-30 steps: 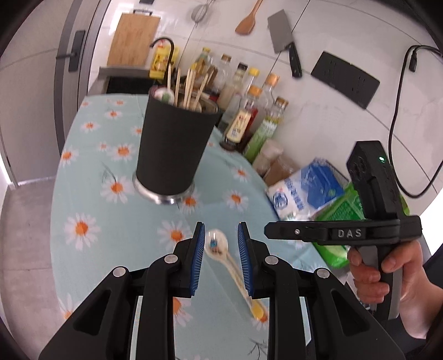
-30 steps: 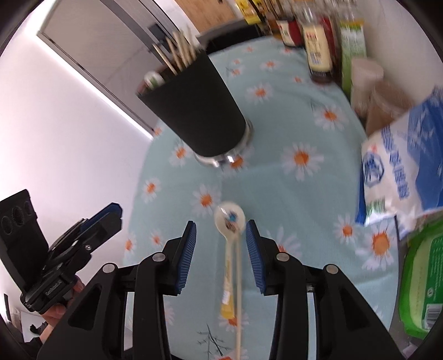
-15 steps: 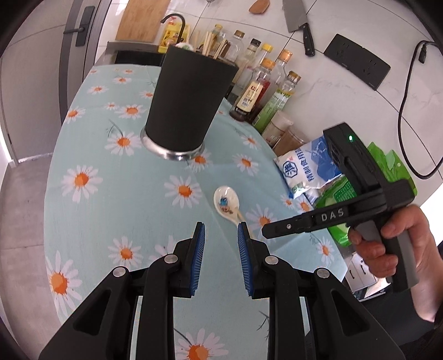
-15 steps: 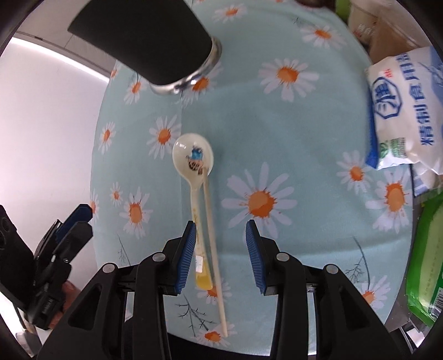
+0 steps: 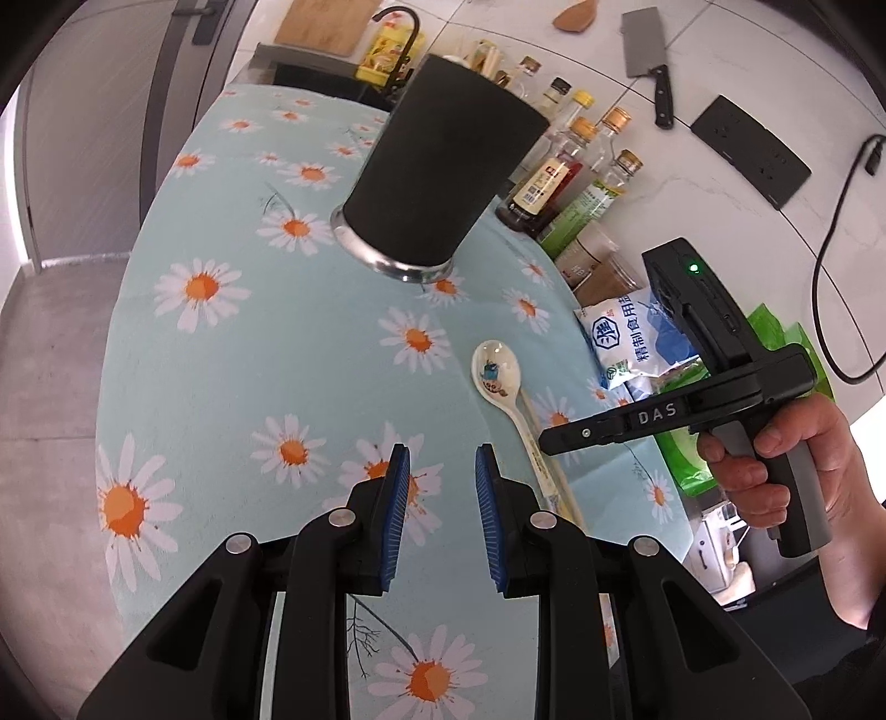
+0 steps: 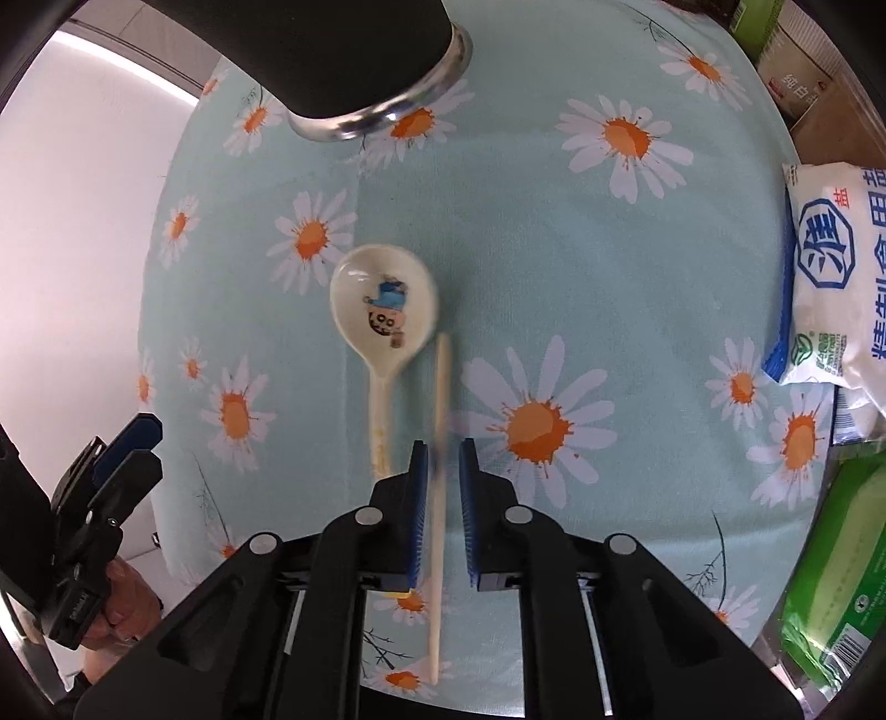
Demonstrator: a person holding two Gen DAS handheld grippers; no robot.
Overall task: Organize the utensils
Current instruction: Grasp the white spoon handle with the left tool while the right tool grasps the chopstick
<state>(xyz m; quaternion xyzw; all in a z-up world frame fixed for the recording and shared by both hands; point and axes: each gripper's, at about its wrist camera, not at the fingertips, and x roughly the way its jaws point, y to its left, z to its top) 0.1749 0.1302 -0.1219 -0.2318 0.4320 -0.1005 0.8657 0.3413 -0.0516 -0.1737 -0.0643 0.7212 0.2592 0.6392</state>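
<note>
A white ceramic spoon [image 6: 382, 315] with a cartoon print lies on the daisy tablecloth, with a wooden chopstick [image 6: 441, 376] beside it on the right. My right gripper [image 6: 443, 448] points down over the chopstick. Its jaws are closing with the chopstick between them, and a small gap remains on the right side. The spoon handle runs just left of its left finger. The tall black utensil holder [image 5: 443, 166] stands further back with chopsticks in it. My left gripper [image 5: 443, 459] hovers open over bare cloth left of the spoon [image 5: 495, 371], with nothing between its fingers.
A white and blue salt bag [image 6: 836, 260] and a green packet [image 6: 841, 554] lie at the table's right edge. Several sauce bottles [image 5: 559, 166] stand behind the holder. A cleaver [image 5: 648, 39] hangs on the wall. The table's near edge is just below both grippers.
Both grippers have come down toward the table. The right one tipped downward over the chopstick and its jaws narrowed around it. The left one drifted off the spoon to its left.
</note>
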